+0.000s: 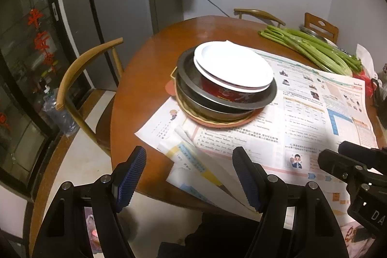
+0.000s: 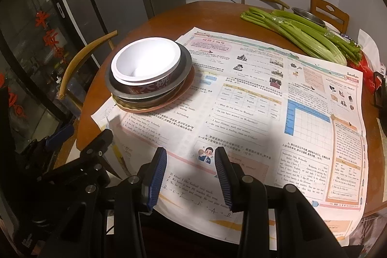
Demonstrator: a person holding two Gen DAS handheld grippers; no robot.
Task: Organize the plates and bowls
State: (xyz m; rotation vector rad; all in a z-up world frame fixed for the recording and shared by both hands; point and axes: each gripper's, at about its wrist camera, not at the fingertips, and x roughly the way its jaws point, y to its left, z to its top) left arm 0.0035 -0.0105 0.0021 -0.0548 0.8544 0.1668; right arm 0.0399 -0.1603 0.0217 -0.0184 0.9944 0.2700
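One stack of dishes stands on the round wooden table (image 1: 150, 59), at the left of the spread newspaper (image 2: 241, 93). From the bottom it is an orange plate (image 1: 241, 121), a steel bowl (image 1: 205, 106), a grey metal plate (image 1: 266, 98), a red bowl (image 1: 217, 88) with white characters, and a white bowl (image 1: 232, 64) nested on top. In the right wrist view the white bowl (image 2: 145, 59) shows its hollow. My left gripper (image 1: 189, 156) hangs open over the table's near edge, short of the stack. My right gripper (image 2: 190, 154) is open over the newspaper with nothing between its fingers.
Celery stalks (image 2: 302, 33) lie at the table's far right, with a steel bowl (image 2: 307, 13) behind them and a red bag (image 2: 367, 74) beside them. Wooden chairs (image 1: 79, 71) stand around the table. A dark fridge (image 1: 79, 16) and a glass-fronted cabinet are at the left.
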